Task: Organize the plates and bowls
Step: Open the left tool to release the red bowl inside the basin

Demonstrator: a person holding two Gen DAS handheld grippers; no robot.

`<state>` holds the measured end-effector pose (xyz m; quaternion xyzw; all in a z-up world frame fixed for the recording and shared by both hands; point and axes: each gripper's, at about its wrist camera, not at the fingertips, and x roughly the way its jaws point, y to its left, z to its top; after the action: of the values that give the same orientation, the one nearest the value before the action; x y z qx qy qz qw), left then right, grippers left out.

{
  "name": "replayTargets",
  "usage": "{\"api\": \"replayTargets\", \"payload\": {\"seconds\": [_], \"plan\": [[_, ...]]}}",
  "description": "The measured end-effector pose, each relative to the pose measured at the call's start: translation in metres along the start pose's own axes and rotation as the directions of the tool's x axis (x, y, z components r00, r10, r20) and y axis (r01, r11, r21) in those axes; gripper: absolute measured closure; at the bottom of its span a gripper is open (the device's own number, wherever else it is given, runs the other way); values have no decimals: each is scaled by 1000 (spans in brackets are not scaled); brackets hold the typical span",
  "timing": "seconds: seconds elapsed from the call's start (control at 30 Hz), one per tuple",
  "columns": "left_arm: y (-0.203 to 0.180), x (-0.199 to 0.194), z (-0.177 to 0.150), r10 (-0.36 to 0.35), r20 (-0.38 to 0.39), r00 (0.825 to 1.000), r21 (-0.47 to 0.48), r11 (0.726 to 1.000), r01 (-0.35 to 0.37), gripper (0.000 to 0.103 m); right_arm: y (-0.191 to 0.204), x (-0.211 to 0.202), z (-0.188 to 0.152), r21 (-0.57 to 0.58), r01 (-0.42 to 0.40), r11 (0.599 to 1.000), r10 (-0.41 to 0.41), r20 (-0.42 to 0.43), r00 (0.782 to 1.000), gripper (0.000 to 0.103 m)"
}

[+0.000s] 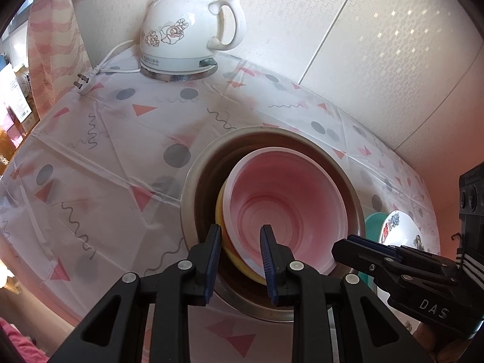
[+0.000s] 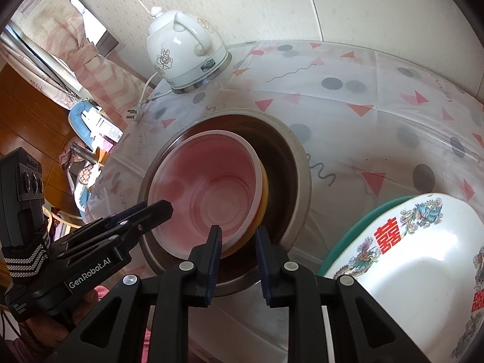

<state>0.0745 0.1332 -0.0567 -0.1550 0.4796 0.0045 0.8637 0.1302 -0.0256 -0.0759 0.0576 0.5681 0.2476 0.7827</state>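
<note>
Inside the metal basin (image 1: 193,181), the pink bowl (image 1: 284,199) and yellow bowl (image 1: 220,211) are being nested, rims pinched by the left gripper (image 1: 240,264) and right gripper (image 2: 237,261), while the plates (image 2: 417,260) are waiting alongside.

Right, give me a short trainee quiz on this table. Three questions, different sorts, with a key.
1. True or false: the kettle has its plug lying loose on the tablecloth.
2. Inside the metal basin, which bowl lies under the pink bowl? A) a yellow bowl B) a blue bowl C) a black bowl
3. Fill the gap: the white basin with red characters rests on a ____ dish.

Key: 1 true; 2 A; 3 green.
</note>
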Motion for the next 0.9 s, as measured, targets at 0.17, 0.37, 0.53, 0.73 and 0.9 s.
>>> {"api": "replayTargets", "payload": {"seconds": [0.17,0.37,0.53,0.73,0.9], "plan": [[1,1,1,-31,-7,999,-4,1000,31,74,2,7,7,-39,58,998,-58,0,998,80],[-4,2,1,-37,1,999,21,999,37,62,10,9,11,-128,155,980,-153,28,988,83],[-12,0,1,-7,23,1000,61,998,6,50,11,10,15,-157,212,965,-207,48,977,89],[-22,-12,0,53,97,994,112,992,-64,24,8,11,17,-133,191,972,-187,43,981,83],[-20,-22,1,72,142,987,114,990,-89,17,8,10,15,-108,160,981,-156,47,987,79]]}}
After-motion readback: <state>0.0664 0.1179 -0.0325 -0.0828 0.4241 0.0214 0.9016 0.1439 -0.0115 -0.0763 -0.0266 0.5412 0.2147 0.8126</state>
